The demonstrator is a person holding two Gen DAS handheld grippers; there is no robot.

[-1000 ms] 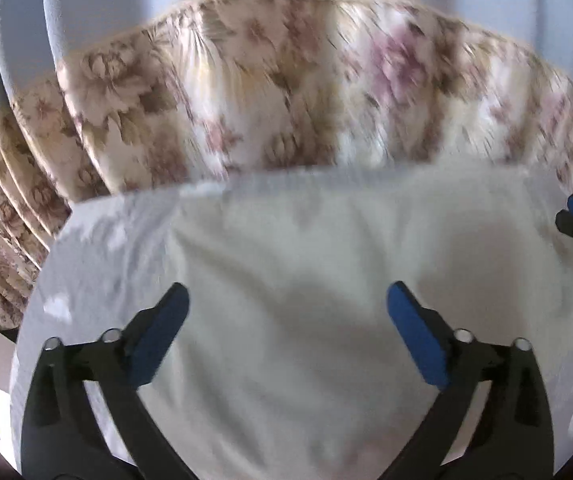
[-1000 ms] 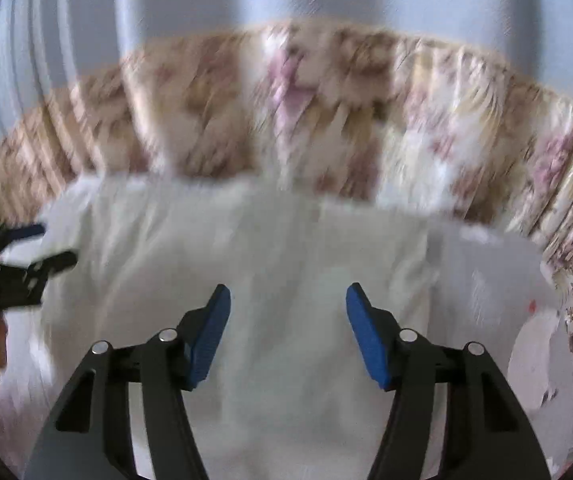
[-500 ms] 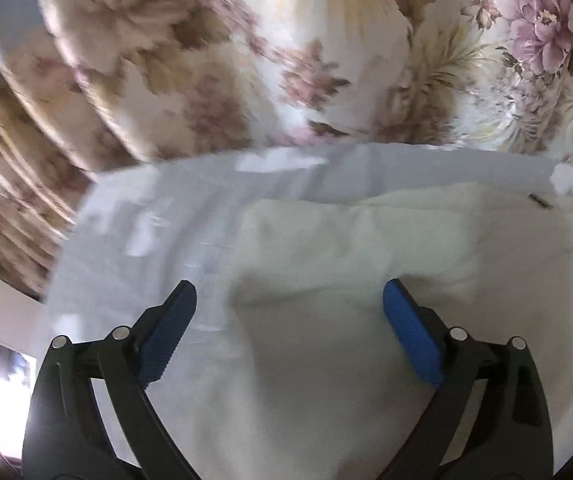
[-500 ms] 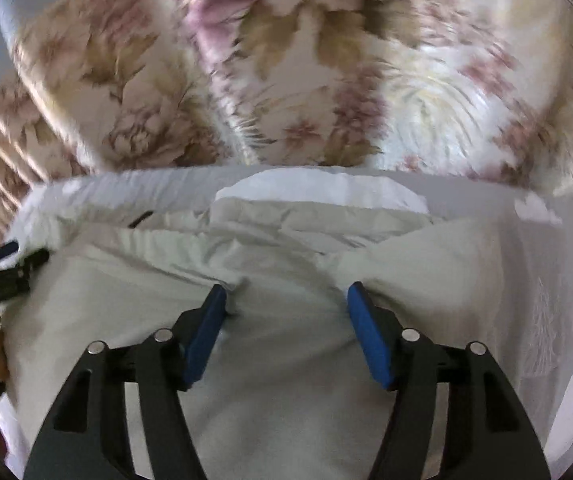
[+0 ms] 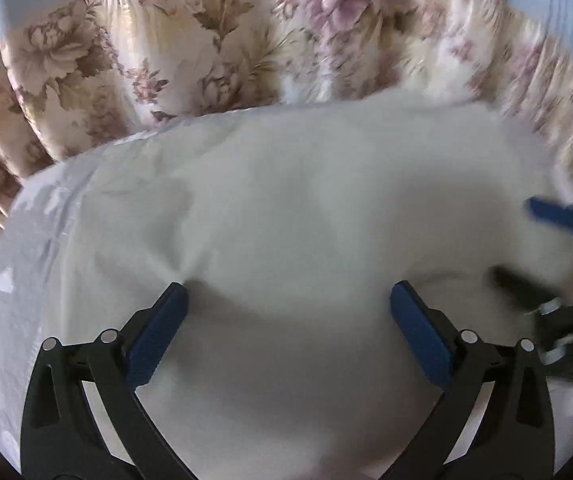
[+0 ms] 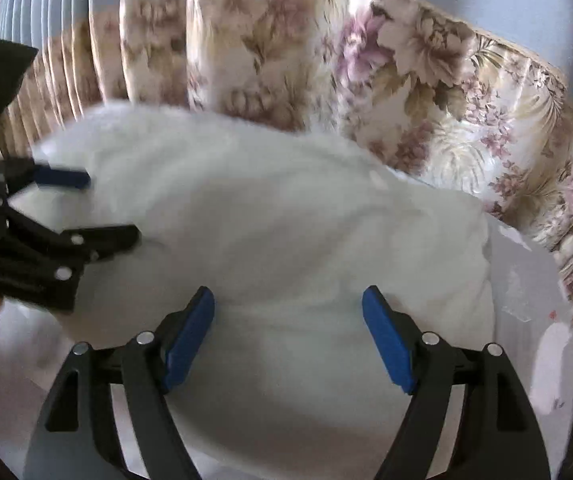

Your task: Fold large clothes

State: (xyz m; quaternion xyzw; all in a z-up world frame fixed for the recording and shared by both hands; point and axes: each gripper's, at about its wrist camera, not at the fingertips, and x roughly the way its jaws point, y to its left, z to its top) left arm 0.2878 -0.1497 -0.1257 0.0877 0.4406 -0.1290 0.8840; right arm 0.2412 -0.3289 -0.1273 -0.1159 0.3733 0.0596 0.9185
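White garment (image 5: pixel 306 220) lies spread ahead of and under both pairs of fingers, on pale sheet (image 5: pixel 26 264). Left gripper (image 5: pixel 286 304) spread wide, holding nothing; right gripper (image 6: pixel 288 306) likewise. Judgement: pinch one layer only at edge, lift both sides evenly, keep fold line straight.

Curtain (image 5: pixel 214 40) behind — garment (image 5: pixel 306 208) (bunched) below

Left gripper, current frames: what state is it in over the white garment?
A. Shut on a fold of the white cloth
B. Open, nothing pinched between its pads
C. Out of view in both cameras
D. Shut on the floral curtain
B: the left gripper has its blue pads spread wide apart above the white garment, with no cloth pinched between them; the floral curtain hangs behind, untouched.
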